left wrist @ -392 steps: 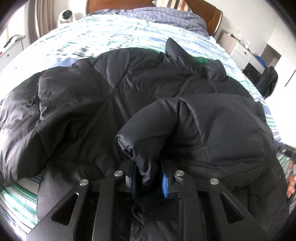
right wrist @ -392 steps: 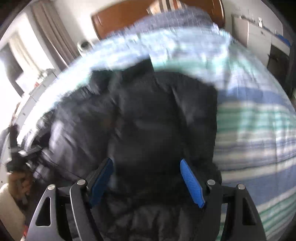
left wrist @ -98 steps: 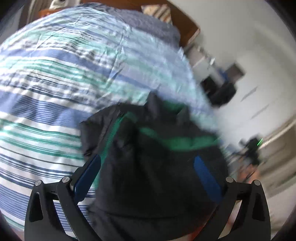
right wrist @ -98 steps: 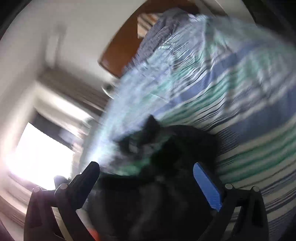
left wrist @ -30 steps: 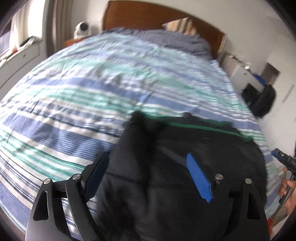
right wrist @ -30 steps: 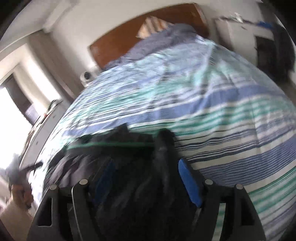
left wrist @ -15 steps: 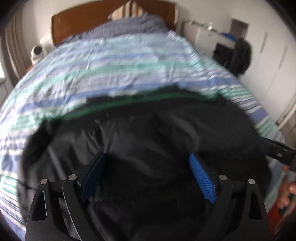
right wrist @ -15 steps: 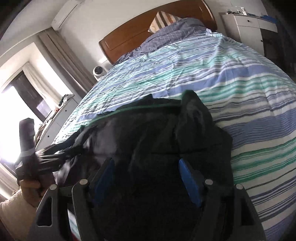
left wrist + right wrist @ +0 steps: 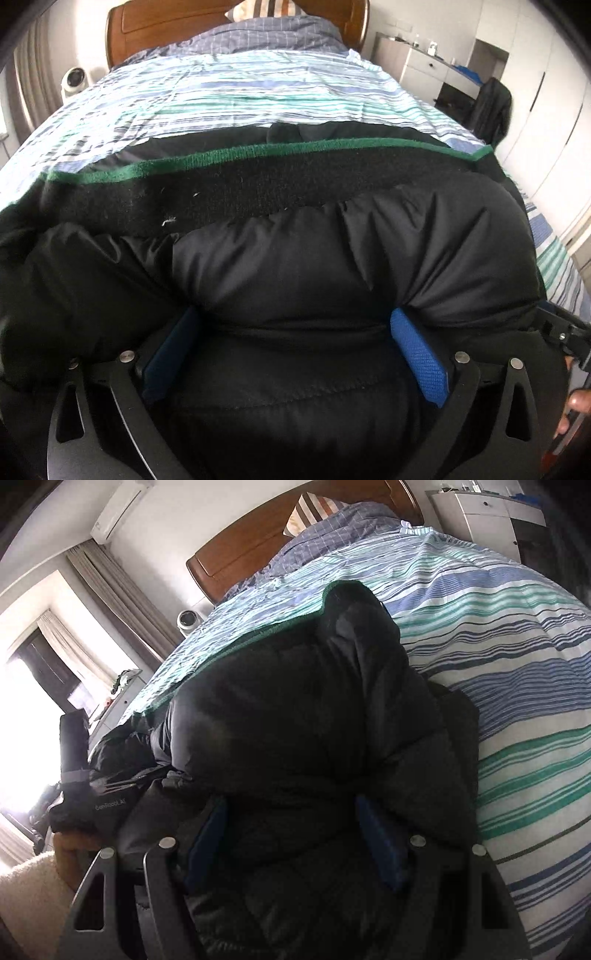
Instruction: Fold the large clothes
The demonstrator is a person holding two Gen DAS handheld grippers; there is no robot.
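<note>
Black tongs (image 9: 295, 354) with blue ribbed pads (image 9: 419, 360), silver screws, fleecy cream sleeve (image 9: 27, 893).

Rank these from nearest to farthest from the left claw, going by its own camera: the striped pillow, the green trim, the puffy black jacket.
1. Puffy black jacket: bulging between the left claw and its blue pads, whose jaws are opening.
2. Green trim: across the jacket's far edge.
3. Striped pillow: by the headboard, far end.
</note>
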